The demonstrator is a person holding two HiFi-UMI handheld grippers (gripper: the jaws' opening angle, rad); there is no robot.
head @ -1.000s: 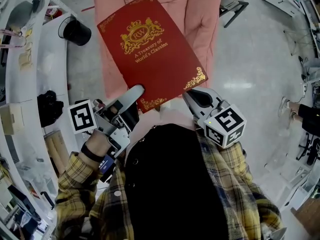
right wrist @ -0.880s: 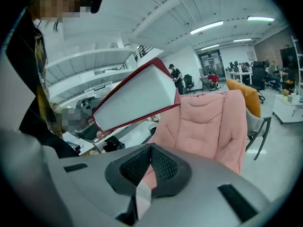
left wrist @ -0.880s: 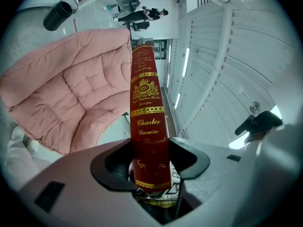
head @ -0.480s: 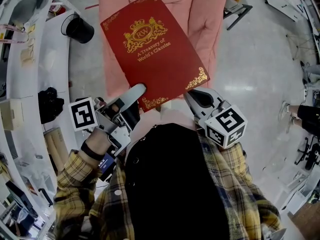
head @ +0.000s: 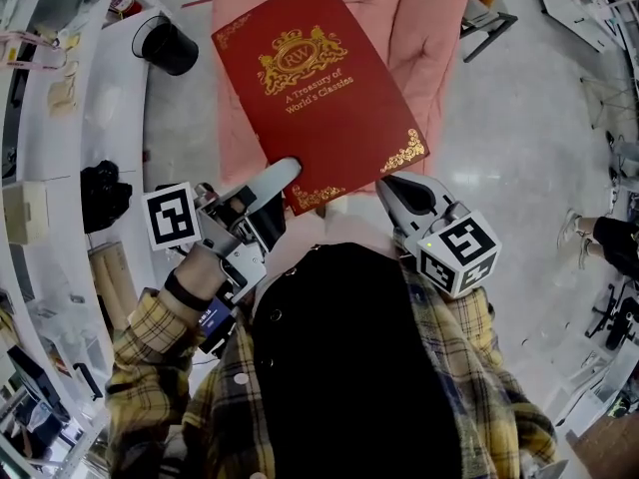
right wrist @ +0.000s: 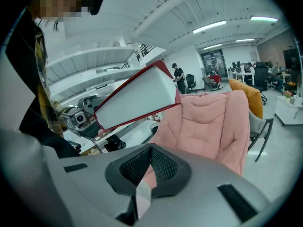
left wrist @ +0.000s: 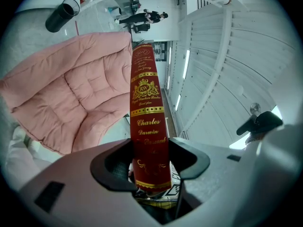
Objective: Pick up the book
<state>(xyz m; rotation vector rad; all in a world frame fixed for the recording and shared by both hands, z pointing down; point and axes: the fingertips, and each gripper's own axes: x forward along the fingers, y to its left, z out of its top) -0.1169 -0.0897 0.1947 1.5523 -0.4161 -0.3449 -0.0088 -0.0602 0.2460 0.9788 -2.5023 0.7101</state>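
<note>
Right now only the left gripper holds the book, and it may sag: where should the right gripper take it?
The free near-right corner, by the gold ornament. The book is a thin flat slab, clamped near-left by the left gripper. The right gripper, shut, sits just by that corner: probably open it and come from the person's side, jaws over and under the cover.

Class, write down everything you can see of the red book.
The red book is a hardcover with a gold crest, title lettering and corner ornaments, gold bands on its spine and pale page edges. It hangs in the air, cover up and tilted, over the pink padded chair. Only the left gripper touches it, fingers shut on it at the spine's near end.
</note>
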